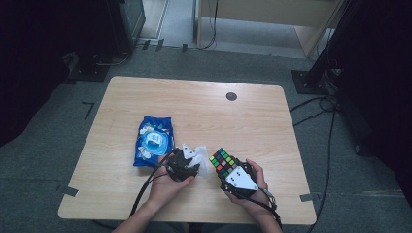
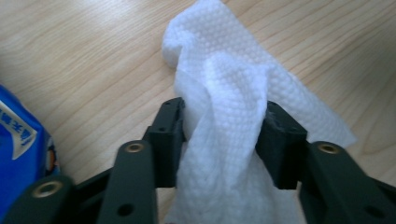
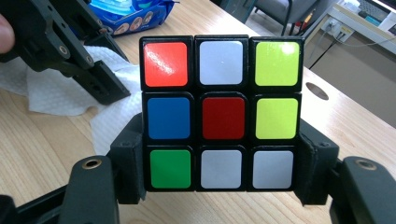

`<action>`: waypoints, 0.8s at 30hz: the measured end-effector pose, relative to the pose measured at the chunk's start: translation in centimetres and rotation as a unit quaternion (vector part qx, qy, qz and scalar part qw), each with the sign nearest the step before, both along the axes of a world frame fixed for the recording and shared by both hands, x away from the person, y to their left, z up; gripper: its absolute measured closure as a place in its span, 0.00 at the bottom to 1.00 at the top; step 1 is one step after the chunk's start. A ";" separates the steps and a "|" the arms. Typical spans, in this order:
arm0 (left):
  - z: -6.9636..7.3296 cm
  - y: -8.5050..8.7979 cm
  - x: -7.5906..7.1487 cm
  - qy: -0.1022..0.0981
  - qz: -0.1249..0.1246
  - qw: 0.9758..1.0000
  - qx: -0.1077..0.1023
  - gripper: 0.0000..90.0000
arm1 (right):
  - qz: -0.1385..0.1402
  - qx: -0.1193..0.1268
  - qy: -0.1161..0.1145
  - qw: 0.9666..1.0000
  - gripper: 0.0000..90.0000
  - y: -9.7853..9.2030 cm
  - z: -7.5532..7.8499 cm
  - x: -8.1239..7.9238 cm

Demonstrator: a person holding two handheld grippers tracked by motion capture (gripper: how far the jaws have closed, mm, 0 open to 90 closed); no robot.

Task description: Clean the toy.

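A crumpled white wipe [image 2: 229, 88] lies on the wooden table [image 1: 194, 107], and my left gripper [image 2: 224, 126] is shut on it, both pads pressed into the bunched cloth. From above, the left gripper [image 1: 187, 162] sits at the table's near middle with the wipe [image 1: 200, 158] poking out to its right. My right gripper [image 3: 219, 156] is shut on a colourful puzzle cube [image 3: 222, 114], gripping its two sides. In the high view the cube [image 1: 223, 161] is held just right of the wipe by the right gripper [image 1: 228, 170]. The left gripper [image 3: 100, 81] and wipe [image 3: 56, 95] appear beyond the cube.
A blue packet of wipes [image 1: 154, 141] lies flat just left of the left gripper, its edge also visible as the blue packet [image 2: 18, 149]. A dark round hole [image 1: 231, 96] sits in the tabletop near the far edge. Cables and dark stands surround the table on the floor.
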State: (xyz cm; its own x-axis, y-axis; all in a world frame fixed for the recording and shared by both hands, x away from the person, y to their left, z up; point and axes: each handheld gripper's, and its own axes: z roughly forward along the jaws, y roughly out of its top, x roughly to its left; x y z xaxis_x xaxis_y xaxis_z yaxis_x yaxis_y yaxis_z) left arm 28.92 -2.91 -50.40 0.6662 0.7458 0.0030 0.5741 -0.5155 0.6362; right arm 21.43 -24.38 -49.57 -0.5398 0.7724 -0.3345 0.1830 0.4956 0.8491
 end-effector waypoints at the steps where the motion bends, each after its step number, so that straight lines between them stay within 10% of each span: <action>1: 0.0 0.1 0.1 0.000 0.000 1.000 0.000 0.65 | -0.001 0.001 0.001 1.000 0.39 0.0 0.0 0.0; 7: -0.1 1.3 0.7 0.002 -0.005 1.000 -0.016 0.93 | 0.005 -0.001 0.001 1.000 0.39 0.2 -0.1 0.0; 16: 0.3 3.1 1.5 0.002 0.004 0.999 -0.041 0.98 | 0.009 0.000 0.002 1.000 0.39 0.4 -0.2 0.0; 24: 3.5 3.4 0.4 -0.016 -0.034 0.987 -0.159 0.98 | 0.023 -0.006 0.008 1.000 0.39 1.2 -0.5 -0.2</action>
